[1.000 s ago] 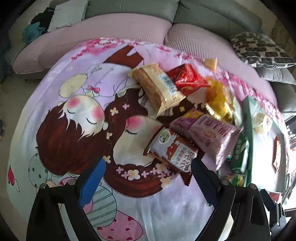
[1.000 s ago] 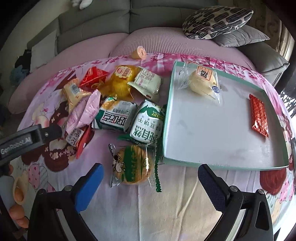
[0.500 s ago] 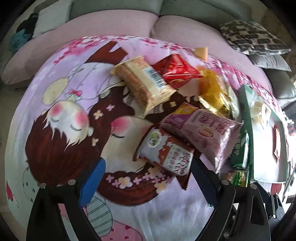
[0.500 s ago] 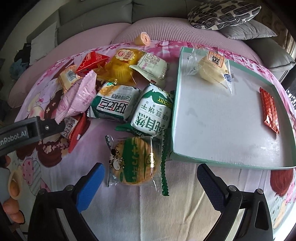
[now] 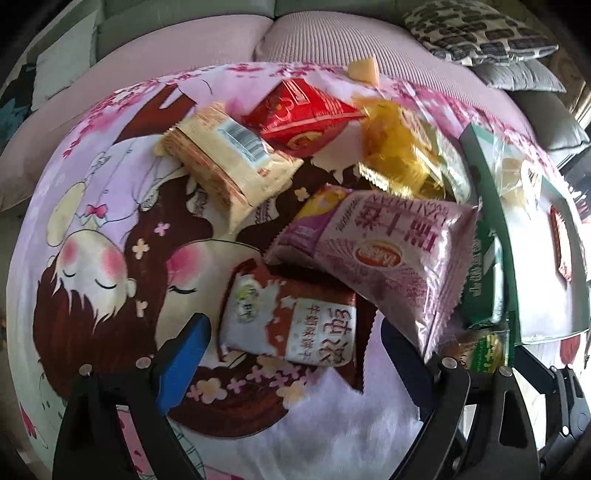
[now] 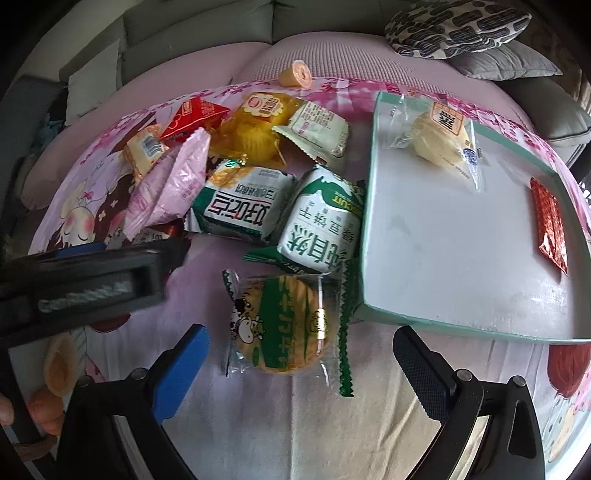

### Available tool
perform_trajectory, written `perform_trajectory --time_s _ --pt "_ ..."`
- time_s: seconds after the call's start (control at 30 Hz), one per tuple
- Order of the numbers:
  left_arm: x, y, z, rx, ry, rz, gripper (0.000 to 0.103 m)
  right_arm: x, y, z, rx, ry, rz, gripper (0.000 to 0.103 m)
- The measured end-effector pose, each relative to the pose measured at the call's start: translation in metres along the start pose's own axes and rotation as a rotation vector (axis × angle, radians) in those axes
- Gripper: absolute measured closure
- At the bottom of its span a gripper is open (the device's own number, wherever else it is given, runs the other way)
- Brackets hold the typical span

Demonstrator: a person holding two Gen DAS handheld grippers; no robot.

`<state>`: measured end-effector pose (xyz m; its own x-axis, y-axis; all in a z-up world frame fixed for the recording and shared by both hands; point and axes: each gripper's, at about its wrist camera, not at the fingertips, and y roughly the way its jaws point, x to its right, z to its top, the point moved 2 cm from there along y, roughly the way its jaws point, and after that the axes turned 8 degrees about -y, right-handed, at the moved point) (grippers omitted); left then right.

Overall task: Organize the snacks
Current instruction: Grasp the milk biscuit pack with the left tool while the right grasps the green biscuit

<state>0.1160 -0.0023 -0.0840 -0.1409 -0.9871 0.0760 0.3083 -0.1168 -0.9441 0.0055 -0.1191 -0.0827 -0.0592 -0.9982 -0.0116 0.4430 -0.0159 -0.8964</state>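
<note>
While most of the snacks lie loose, progress: early, by my judgement, since only two packets sit in the tray and about ten wait outside it.
Surface: a cartoon-print cloth [image 6: 295, 413] covers what may be a counter in front of a sofa [image 6: 207, 33]; I cannot tell what lies under it.
Tray: the pale green tray [image 6: 458, 325] lies on the right side, mostly bare, its near left corner touching the green zigzag edge of a wrapper.
Done: a bun packet [image 6: 441, 142] rests in the tray's far left corner and a red packet [image 6: 549, 224] along its right edge.
Left to sort: a pink bag [image 5: 384, 258] leans over a brown-and-white packet [image 5: 291, 325]; a beige cracker pack [image 5: 225, 162], a red bag [image 5: 299, 118], a yellow bag [image 6: 255, 129] and two green-and-white packs [image 6: 243, 206] [image 6: 321, 229] crowd beside the tray.
Left tool [image 5: 291, 354]: jaws spread wide and holding nothing, with the brown-and-white packet lying between the tips.
Right tool [image 6: 299, 369]: jaws likewise wide apart and holding nothing, straddling a round biscuit packet [image 6: 282, 325] just left of the tray.
Smallest: a small orange roll [image 6: 295, 74] sits at the cloth's far edge.
</note>
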Motion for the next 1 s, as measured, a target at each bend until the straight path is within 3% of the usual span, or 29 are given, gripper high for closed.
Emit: perform_trajectory --time_s 0.1,0.17,0.47,0.73,1.0 --pt "0.002 0.007 0.001 -0.01 0.002 0.018 0.012 -0.005 0.003 0.002 0.0 -0.016 0.004 0.003" --pt "0.001 0.007 0.003 -0.002 -0.003 0.017 0.02 -0.01 0.006 0.003 0.0 -0.025 0.007 0.005" --pt "-0.004 0.002 0.003 0.016 -0.022 0.016 0.032 -0.035 0.013 0.003 0.004 -0.058 0.008 0.022" --pt "-0.001 -0.002 -0.006 0.018 -0.018 0.027 0.034 -0.042 0.015 0.004 -0.001 -0.072 -0.012 0.039" --pt "0.005 -0.006 -0.024 0.019 -0.018 0.037 0.035 -0.03 0.011 -0.001 0.003 -0.086 -0.008 0.044"
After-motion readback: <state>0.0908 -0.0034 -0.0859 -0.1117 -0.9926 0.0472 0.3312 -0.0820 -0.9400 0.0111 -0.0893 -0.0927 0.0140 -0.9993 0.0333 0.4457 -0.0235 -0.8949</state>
